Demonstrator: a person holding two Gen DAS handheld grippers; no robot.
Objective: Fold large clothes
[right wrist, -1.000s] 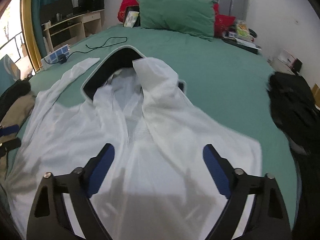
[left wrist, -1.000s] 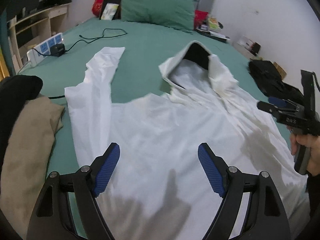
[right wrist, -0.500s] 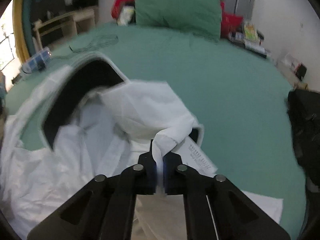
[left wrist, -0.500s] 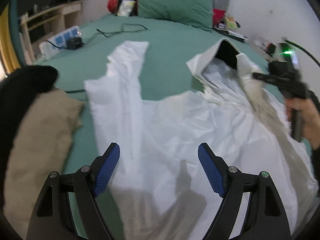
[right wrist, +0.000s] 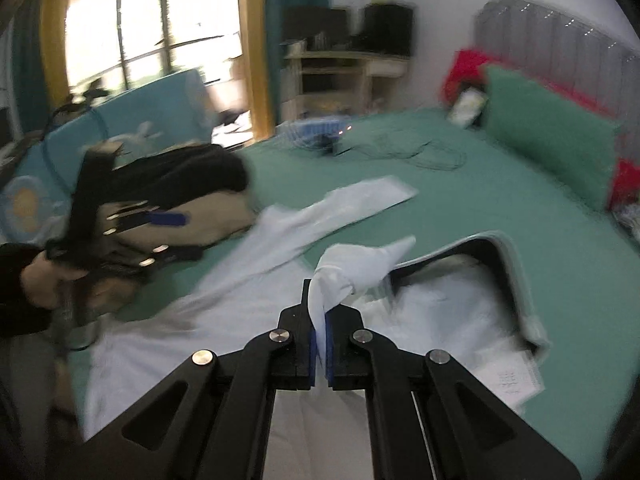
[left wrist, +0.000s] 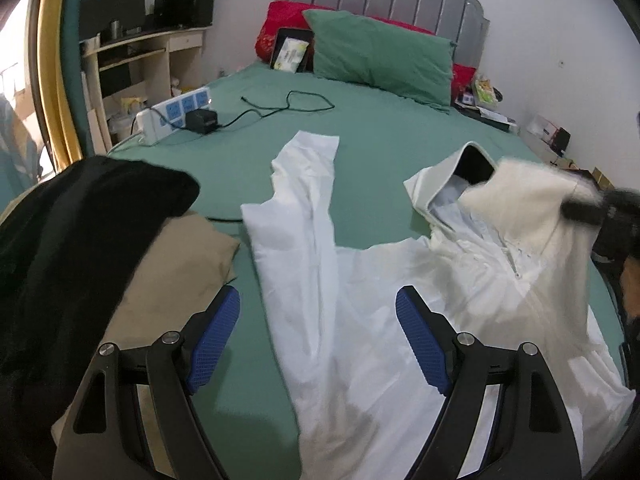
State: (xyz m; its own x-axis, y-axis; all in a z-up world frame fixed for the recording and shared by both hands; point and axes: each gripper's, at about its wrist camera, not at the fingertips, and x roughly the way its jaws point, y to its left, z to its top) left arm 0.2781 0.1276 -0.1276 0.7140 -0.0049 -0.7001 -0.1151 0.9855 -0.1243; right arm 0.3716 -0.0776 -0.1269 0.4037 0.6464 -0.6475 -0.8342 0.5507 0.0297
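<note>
A large white hooded jacket (left wrist: 400, 300) lies spread on the green bed (left wrist: 380, 136), one sleeve (left wrist: 308, 184) stretched toward the pillows, its hood (left wrist: 452, 176) open and dark inside. My left gripper (left wrist: 318, 336) is open and empty, low over the jacket's left side beside that sleeve. My right gripper (right wrist: 319, 344) is shut on a bunched fold of the white jacket (right wrist: 344, 276) and holds it lifted over the body, next to the hood (right wrist: 472, 264). It shows blurred at the right edge of the left wrist view (left wrist: 584, 212).
A black garment (left wrist: 68, 240) and a tan one (left wrist: 176, 264) are piled at the bed's left edge. A power strip (left wrist: 172, 114), a charger and a cable (left wrist: 288, 106) lie further up. A green pillow (left wrist: 380, 60) leans on the headboard.
My right gripper, shut on the jacket's fold, has lifted it and swung left across the body. My left gripper stayed open and shifted left toward the sleeve.
</note>
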